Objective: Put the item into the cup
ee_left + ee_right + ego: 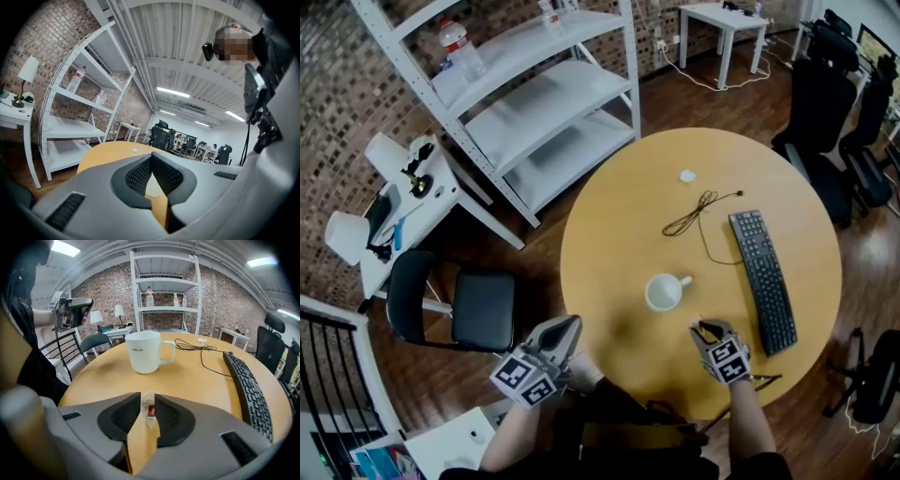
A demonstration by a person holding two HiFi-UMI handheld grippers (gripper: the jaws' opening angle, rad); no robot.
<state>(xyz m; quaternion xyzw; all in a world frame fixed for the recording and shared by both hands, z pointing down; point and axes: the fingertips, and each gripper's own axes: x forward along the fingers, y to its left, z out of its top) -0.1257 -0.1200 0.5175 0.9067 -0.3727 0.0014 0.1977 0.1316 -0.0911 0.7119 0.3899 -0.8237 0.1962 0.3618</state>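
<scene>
The right gripper [148, 401] is clamping the small packet [149, 409] with the cup [143, 351] at its 12 o'clock, so the drop-in is remaining — the left gripper [151, 159] is idling closed, empty.

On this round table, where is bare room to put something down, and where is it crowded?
The widest bare patch lies left of the mug, out to the table rim. A smaller one lies between mug and right hand-held gripper. Crowded: the right side, with cable and keyboard.
</scene>
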